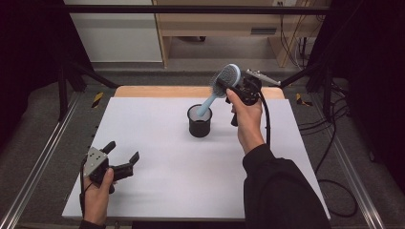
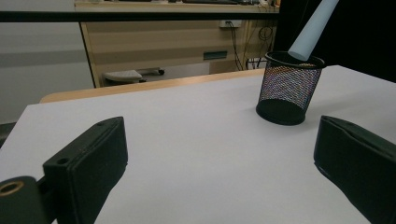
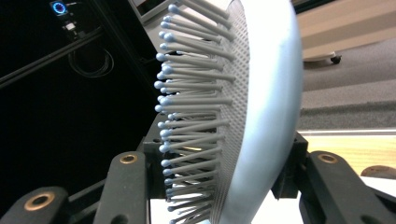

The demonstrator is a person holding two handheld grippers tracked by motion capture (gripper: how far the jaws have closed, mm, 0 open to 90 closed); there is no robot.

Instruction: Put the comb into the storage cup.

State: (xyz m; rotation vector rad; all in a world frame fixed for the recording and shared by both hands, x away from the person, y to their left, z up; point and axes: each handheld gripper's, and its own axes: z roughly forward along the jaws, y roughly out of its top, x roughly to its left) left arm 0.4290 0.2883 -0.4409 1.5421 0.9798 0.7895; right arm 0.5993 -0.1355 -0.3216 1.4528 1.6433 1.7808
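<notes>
2 fingers of the right gripper clamp the hairbrush, bristles close-up; left gripper wide.

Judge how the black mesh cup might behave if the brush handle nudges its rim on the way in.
The mesh cup looks light, being open wire, so it would probably slide on the smooth white table. Standing taller than wide, it might tip under the hairbrush handle.

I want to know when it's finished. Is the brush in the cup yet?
Almost. Done: the right hand-held gripper has picked up the blue hairbrush, jaws clamped on its head. In hand: the brush hangs tilted, handle tip at the rim of the black mesh cup. Left: lower it in and let go. The left hand-held gripper waits open near the front of the white table.
</notes>
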